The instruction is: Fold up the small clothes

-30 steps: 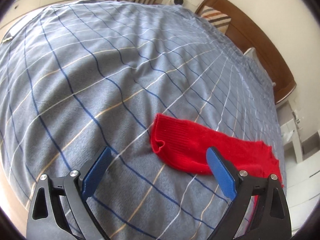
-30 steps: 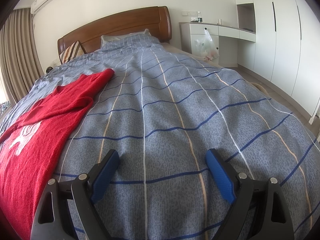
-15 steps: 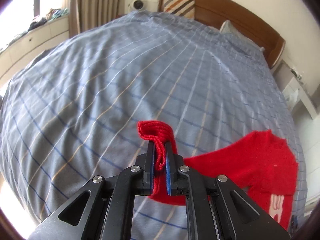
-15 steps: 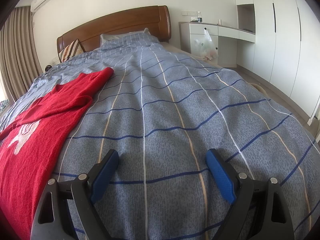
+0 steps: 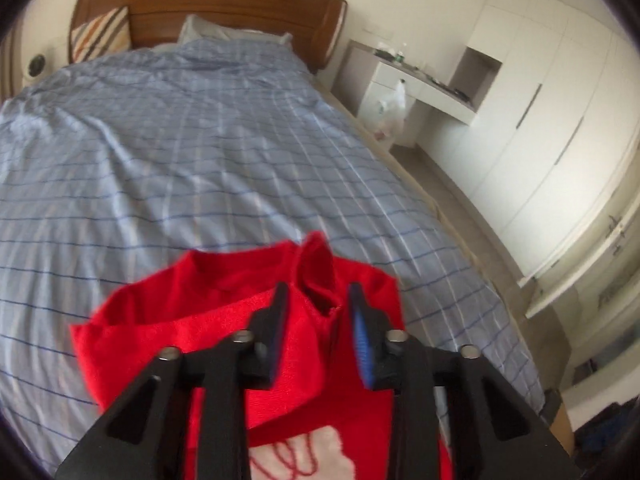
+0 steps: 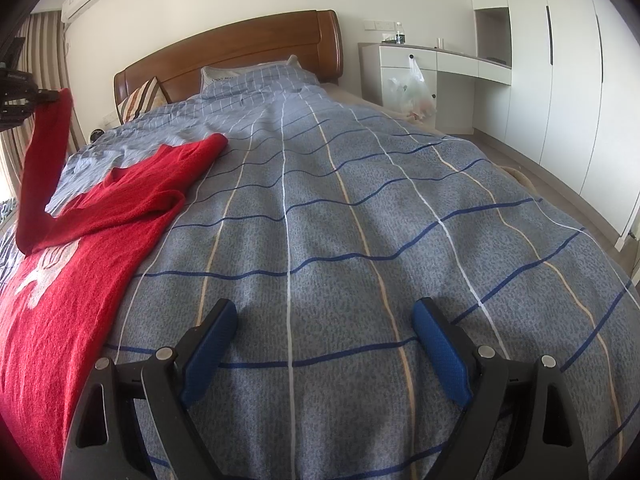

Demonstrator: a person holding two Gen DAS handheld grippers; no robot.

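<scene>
A red sweater with a white print lies on the blue checked bed cover. It fills the left side of the right wrist view. My left gripper hovers over the sweater's body, its jaws opening. The sleeve cuff stands loosely between the fingers, with no pad pressing on it. In the right wrist view the left gripper is at the far left, and the raised sleeve hangs from it. My right gripper is open and empty over the bare cover, right of the sweater.
A wooden headboard and pillows close off the far end of the bed. A white desk with a plastic bag and tall wardrobes line the right wall, beyond a strip of floor.
The left gripper shut on the sleeve cuff, lifted it and swung it across over the sweater's body while rolling; its jaws now stand apart. The right gripper has not moved.
</scene>
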